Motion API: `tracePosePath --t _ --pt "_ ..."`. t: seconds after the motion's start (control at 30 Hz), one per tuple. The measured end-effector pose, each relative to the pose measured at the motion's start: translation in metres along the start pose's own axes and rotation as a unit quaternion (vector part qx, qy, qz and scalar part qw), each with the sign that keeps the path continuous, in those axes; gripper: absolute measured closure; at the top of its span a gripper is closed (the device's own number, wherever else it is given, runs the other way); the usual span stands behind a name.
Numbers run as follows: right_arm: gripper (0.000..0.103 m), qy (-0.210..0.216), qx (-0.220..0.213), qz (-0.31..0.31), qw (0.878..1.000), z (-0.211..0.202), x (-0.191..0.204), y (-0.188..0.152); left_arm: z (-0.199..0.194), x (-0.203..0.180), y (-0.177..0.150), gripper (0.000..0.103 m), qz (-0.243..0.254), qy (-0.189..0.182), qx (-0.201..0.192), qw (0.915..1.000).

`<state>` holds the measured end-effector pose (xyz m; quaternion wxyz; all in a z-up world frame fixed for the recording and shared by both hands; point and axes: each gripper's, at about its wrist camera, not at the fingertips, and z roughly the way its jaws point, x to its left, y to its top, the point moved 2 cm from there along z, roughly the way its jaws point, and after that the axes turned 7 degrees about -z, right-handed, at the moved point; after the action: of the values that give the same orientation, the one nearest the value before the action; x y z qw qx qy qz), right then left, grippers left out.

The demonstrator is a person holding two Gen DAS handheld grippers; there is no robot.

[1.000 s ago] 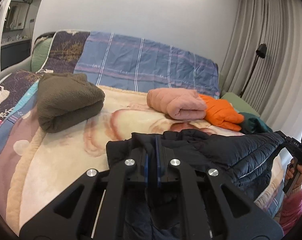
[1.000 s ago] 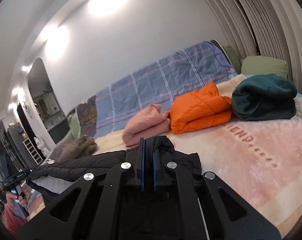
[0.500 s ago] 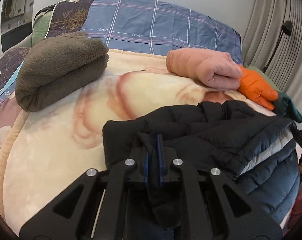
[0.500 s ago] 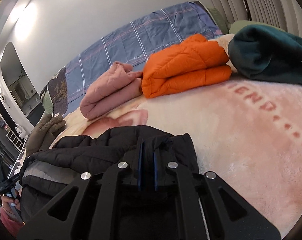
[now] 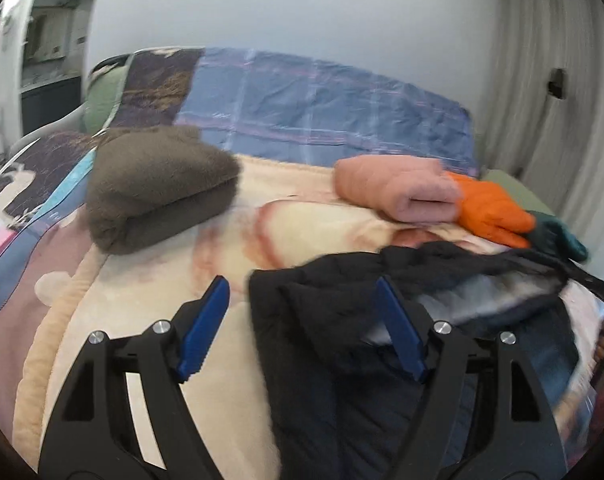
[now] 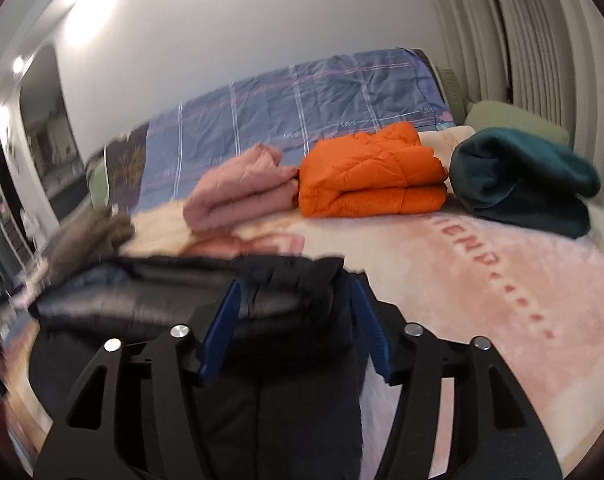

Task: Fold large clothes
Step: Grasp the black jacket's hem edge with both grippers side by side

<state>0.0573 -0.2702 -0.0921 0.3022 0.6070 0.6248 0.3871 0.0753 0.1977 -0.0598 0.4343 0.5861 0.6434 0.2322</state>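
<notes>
Black jacket (image 6: 286, 284) between spread right gripper (image 6: 294, 300); beside left gripper (image 5: 302, 292)

Both claws gape wide — left claw (image 5: 302, 324), right claw (image 6: 296, 322) — gripping nothing.

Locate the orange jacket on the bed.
In the right wrist view, the folded orange jacket lies mid-bed, between the pink jacket and the teal fleece.

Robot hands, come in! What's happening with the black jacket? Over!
Left gripper open, right gripper open. Black jacket lies on the blanket, ungripped. Folded clothes beyond, nothing blocking.
</notes>
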Motion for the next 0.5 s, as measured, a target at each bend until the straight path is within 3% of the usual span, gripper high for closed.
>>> tracePosePath --t 0.13,0.2,0.27,0.33,0.37,0.43,0.5 --pt "0.043 -0.022 0.047 -0.077 0.996 -0.002 0.024 -0.014 -0.013 -0.037 -0.016 0.027 0.076 -0.019 0.016 0.9968" --pt "0.043 -0.008 0.053 -0.088 0.995 -0.006 0.031 -0.019 -0.018 -0.05 -0.023 0.03 0.089 -0.055 0.034 0.9939" --pt "0.043 0.018 0.058 -0.086 0.994 -0.008 0.035 -0.022 -0.023 -0.059 -0.03 0.038 0.089 -0.116 0.05 0.9879" --pt "0.044 0.041 0.069 -0.087 0.993 -0.002 0.039 -0.025 -0.016 -0.069 -0.037 0.064 0.095 -0.157 0.081 0.9797" --pt "0.051 0.046 0.078 -0.088 0.992 0.004 0.041 -0.026 -0.007 -0.074 -0.041 0.071 0.097 -0.174 0.106 0.9743" --pt "0.063 0.042 0.098 -0.088 0.99 0.018 0.046 -0.028 0.013 -0.086 -0.052 0.082 0.104 -0.172 0.143 0.969" --pt "0.066 0.04 0.103 -0.083 0.99 0.029 0.048 -0.027 0.041 -0.095 -0.062 0.083 0.123 -0.136 0.178 0.9668"
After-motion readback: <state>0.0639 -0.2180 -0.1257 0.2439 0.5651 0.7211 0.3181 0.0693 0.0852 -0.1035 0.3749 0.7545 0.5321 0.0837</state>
